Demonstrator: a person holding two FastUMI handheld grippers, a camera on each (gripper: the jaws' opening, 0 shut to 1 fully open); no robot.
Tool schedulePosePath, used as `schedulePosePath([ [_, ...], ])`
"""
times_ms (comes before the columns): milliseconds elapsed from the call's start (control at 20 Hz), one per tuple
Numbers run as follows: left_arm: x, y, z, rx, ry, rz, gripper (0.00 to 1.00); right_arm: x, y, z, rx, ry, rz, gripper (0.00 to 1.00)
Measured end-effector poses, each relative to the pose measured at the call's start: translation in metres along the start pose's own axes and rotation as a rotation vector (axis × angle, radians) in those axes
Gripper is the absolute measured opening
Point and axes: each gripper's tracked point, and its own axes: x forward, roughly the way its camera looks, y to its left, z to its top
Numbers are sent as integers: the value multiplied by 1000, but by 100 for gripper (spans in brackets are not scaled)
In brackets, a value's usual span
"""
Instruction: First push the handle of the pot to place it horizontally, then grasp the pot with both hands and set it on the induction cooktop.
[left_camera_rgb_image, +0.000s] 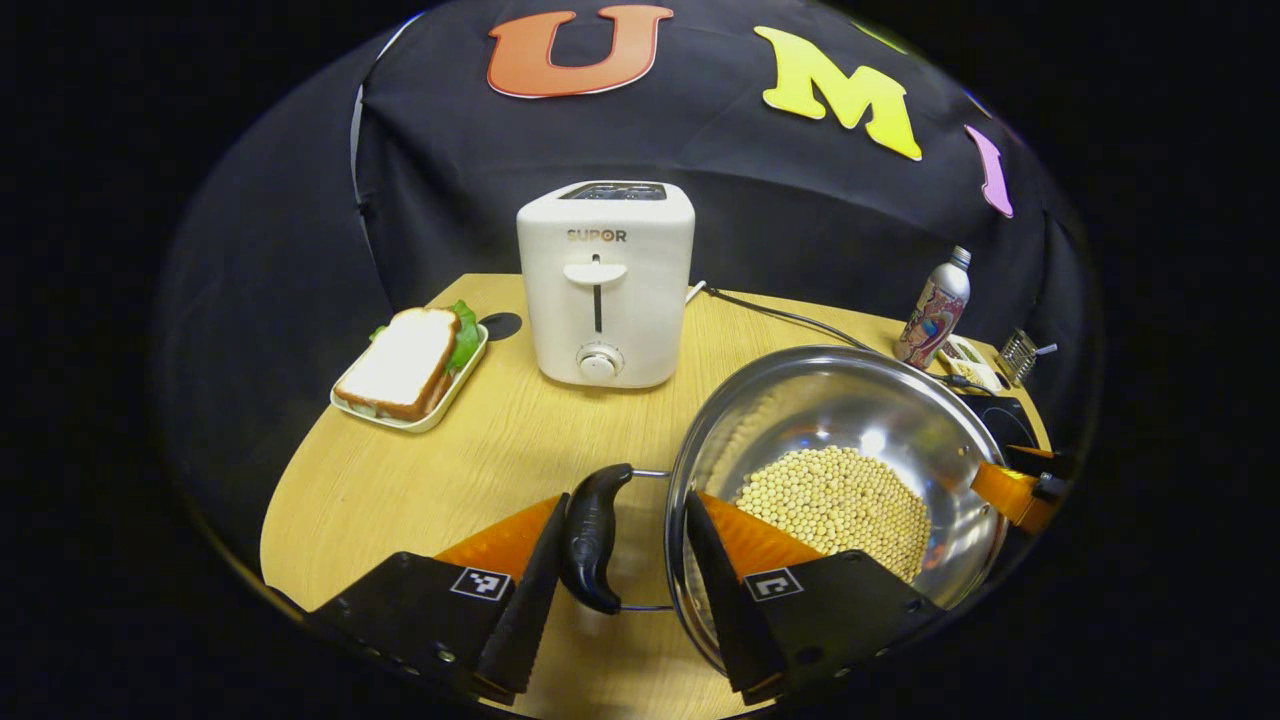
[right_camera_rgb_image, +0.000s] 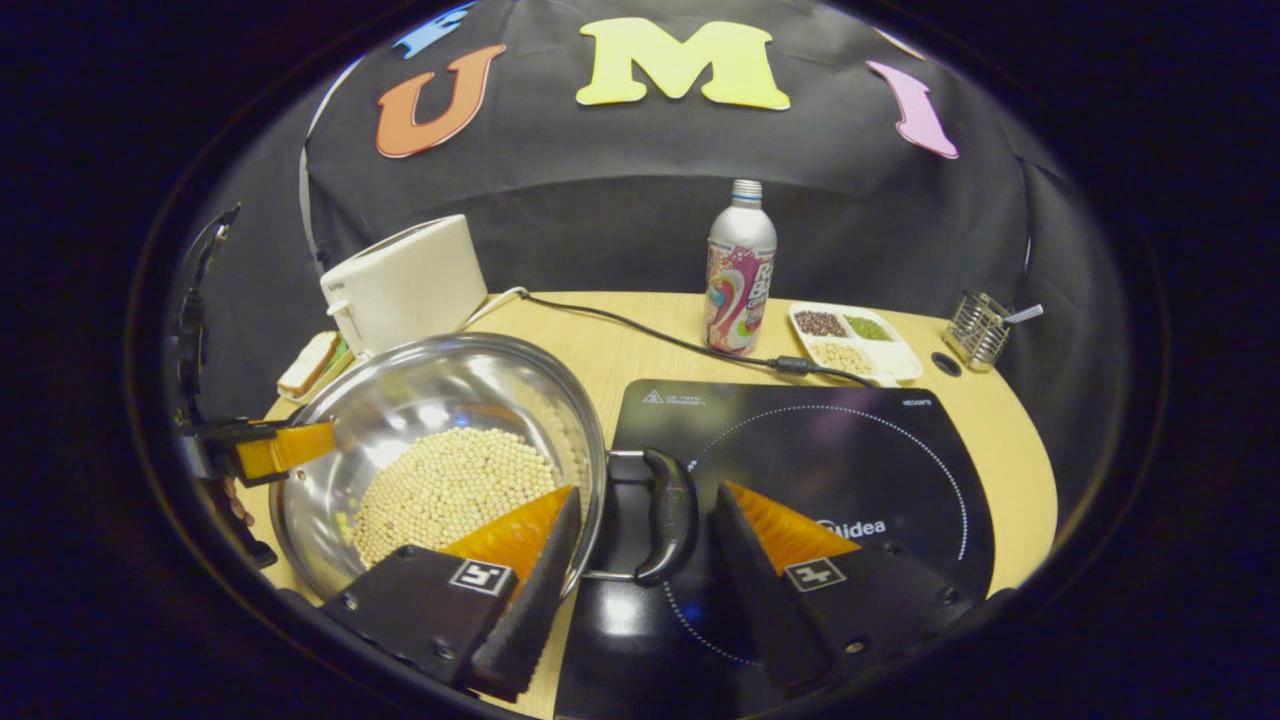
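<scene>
Pot on table, half full of pale beans, sitting just left of induction cooktop; right-hand side handle already overhangs cooktop's near-left edge. Not on the cooking ring yet.

Left gripper straddles left side handle: handle between the fingers, long axis running roughly along the finger direction, nearer the left finger and looking to touch or nearly touch it; right finger sits at or over the pot rim. Opened moderately, not clamped — clear gap on one side.

Right gripper mirrors this on the far side: handle between the fingers, gap both sides, inner finger over the pot rim above the beans, outer finger over the cooktop glass. Also opened moderately, holding nothing. Contact with rim: cannot tell.

Both handles appear to lie flat, so push step judged done. Next move hinges on closing squarely across each handle, then short lift and shift right toward the ring. Risk: uneven closure tilts pot, spills beans.

Toaster, sandwich tray, bottle well clear of path.
</scene>
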Motion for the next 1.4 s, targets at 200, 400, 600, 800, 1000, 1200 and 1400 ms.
schedulePosePath([
  [200, 0, 0, -3, 13, 17, 2, 66, 1, 5, 1, -17, 12, 54, 68],
  [400, -6, 2, -4, 46, 58, 34, 66, 3, 4, 1, -39, 25, 50, 59],
  [600, -19, 2, -3, 27, 57, 38, 60, -4, 6, 0, -55, 41, 75, 55],
  [800, -42, 2, 5, 25, 44, 44, 60, -27, 9, 12, -70, 17, 86, 55],
  [1000, -74, 1, 21, 22, 14, 54, 60, -59, 9, 31, -79, -12, 90, 55],
  [1200, -105, -6, 38, 12, -20, 50, 60, -94, 6, 52, -81, -40, 106, 55],
  [1400, -129, -20, 49, 20, -37, 47, 60, -122, -7, 68, -122, -70, 101, 58],
])
